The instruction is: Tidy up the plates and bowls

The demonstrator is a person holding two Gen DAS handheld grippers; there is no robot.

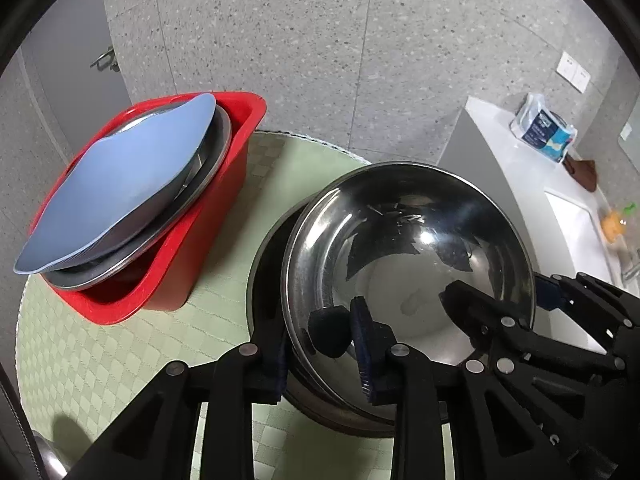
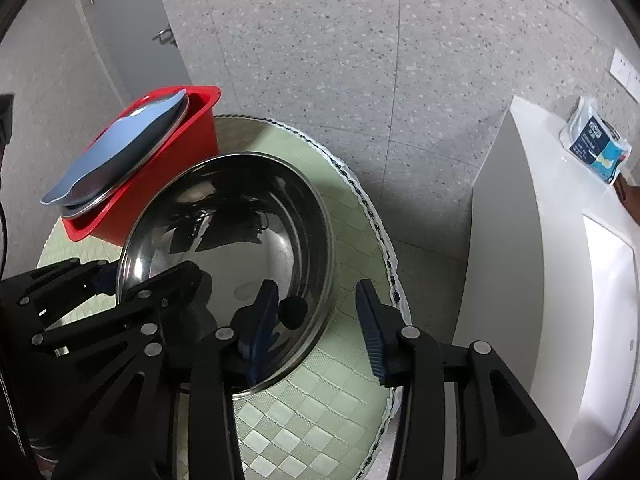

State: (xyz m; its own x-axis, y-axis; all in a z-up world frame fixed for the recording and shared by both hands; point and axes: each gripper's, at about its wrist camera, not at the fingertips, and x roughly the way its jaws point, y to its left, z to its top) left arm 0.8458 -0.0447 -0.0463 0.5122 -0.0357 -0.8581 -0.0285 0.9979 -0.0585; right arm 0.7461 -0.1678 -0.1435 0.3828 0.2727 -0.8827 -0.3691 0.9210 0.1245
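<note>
A large steel bowl (image 1: 412, 248) sits nested in a second bowl on the green checked table mat (image 1: 120, 360); it also shows in the right wrist view (image 2: 240, 232). My left gripper (image 1: 320, 344) is open, its fingers straddling the bowls' near rim, one pad inside and one outside. My right gripper (image 2: 316, 328) is open and straddles the rim on the other side. A red basin (image 1: 208, 216) at the back left holds steel plates (image 1: 200, 176) and a blue plate (image 1: 120, 188) on top, tilted.
The round table's edge (image 2: 380, 240) drops to a speckled floor (image 1: 320, 60). A white counter (image 2: 540, 240) with a blue-and-white packet (image 2: 596, 148) stands at the right. A grey door (image 1: 80, 60) is at the far left.
</note>
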